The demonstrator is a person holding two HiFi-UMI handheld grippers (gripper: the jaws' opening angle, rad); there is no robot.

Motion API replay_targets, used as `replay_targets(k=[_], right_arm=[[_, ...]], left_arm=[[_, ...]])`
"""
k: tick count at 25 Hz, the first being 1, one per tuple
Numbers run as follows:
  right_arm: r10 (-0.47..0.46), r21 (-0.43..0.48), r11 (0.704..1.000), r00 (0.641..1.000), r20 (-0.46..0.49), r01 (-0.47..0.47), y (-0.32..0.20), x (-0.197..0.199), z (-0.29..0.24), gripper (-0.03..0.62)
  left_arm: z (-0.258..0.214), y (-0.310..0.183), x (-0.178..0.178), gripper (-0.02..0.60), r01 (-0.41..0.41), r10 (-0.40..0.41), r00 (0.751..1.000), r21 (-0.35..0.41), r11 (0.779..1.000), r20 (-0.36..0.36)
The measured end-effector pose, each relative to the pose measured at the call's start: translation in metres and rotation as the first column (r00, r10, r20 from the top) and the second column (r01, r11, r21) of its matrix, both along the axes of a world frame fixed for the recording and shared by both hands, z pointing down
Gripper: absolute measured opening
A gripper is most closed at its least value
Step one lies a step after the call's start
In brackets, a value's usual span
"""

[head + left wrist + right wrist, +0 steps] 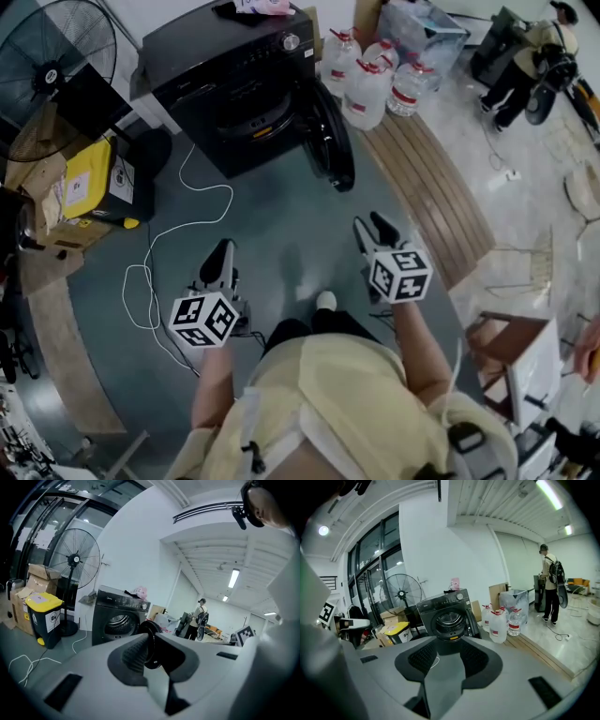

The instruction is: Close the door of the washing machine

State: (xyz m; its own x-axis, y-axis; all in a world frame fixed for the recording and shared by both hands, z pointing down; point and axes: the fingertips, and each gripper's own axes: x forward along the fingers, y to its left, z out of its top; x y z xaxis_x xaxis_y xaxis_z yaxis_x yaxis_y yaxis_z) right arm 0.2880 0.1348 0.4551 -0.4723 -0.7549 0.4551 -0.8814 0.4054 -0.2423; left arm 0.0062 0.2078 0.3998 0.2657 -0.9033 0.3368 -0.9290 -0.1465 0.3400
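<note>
You stand on a grey floor (281, 234) facing a black front-loading washing machine (234, 84) set against the wall ahead. Its round door (330, 141) is swung wide open to the right on its hinge, so the drum opening (449, 619) is exposed. The door is well apart from both of your tools, so the closing has not yet begun.

Your left hand-held gripper (223, 251) is held low in front of you. Its jaws are apart with nothing between them, and its own view shows the door's dark ring far off through the gap. Your right hand-held gripper (367, 223) has its jaws spread wide and empty, and it aims at the machine's front. It sits on the same side as the open door, so it looks like the better tool for pushing the door round. Open, empty jaws suit this job, because the door needs a push on its outer face rather than a grasp.

A cluster of large water bottles (370, 84) stands just beside the door on a wooden platform (431, 187). They are behind its swing, so they should not block it. A white cable (178, 234) loops across the floor on your left, so mind your footing.
</note>
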Motion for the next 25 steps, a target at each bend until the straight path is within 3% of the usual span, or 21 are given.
replay_targets(k=[4,12,16,25], right_arm=[[0.009,-0.025,1.0,1.0,-0.005,-0.009,-0.023,-0.002,0.013,0.133],[0.04,-0.068,0.997,0.999,-0.034,-0.043,-0.07,-0.029,0.03,0.133],[0.082,-0.058,0.995,0.995,-0.053,-0.085,-0.094,-0.038,0.029,0.133],[0.195,-0.088,0.975,0.975,-0.104,-0.204,-0.142,-0.054,0.054,0.133]], left_arm=[[0.001,-0.023,-0.003,0.043,0.004,-0.005,0.998,-0.018,1.0,-0.055],[0.023,-0.087,-0.035,0.043,-0.036,0.035,0.999,-0.062,0.997,-0.023],[0.028,-0.125,-0.042,0.043,-0.105,0.106,0.994,-0.069,0.992,0.013],[0.061,-0.195,-0.057,0.043,-0.259,0.262,0.965,-0.126,0.958,0.006]])
